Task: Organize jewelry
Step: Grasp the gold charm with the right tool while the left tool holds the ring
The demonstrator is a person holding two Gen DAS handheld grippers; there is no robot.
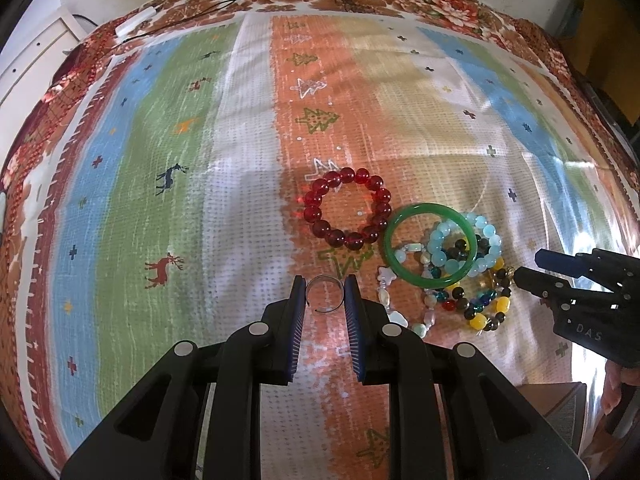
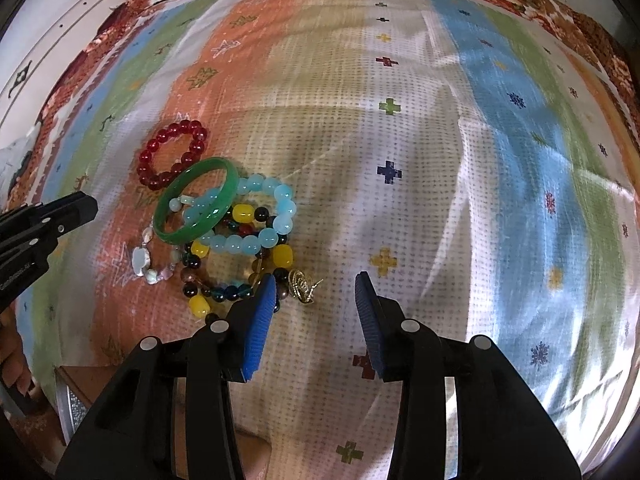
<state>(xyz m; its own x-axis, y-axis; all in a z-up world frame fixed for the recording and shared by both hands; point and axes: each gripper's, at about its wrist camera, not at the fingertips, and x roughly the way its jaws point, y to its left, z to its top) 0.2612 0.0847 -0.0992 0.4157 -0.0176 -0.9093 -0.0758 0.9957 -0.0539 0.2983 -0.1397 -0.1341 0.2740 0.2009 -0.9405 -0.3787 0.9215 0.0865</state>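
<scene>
My left gripper (image 1: 325,294) is shut on a thin silver open ring (image 1: 324,280), held just above the striped cloth (image 1: 180,200). Beyond it lies a red bead bracelet (image 1: 347,208) (image 2: 174,154). To its right sits a pile: a green bangle (image 1: 428,280) (image 2: 192,232), a light blue bead bracelet (image 1: 490,240) (image 2: 280,196), a bracelet with yellow beads (image 1: 502,304) (image 2: 282,256) and a pale stone bracelet (image 1: 396,316) (image 2: 142,260). My right gripper (image 2: 316,292) (image 1: 528,266) stands open at the pile's near edge. A small gold piece (image 2: 303,288) lies on the cloth between its pads, untouched.
A flowered cover (image 1: 440,0) borders the cloth at the back, with thin cables and a white adapter (image 1: 136,22) on it. A white cabinet (image 2: 60,32) stands at the far left. A box corner (image 2: 72,392) and a person's fingers (image 2: 16,360) show at the near edge.
</scene>
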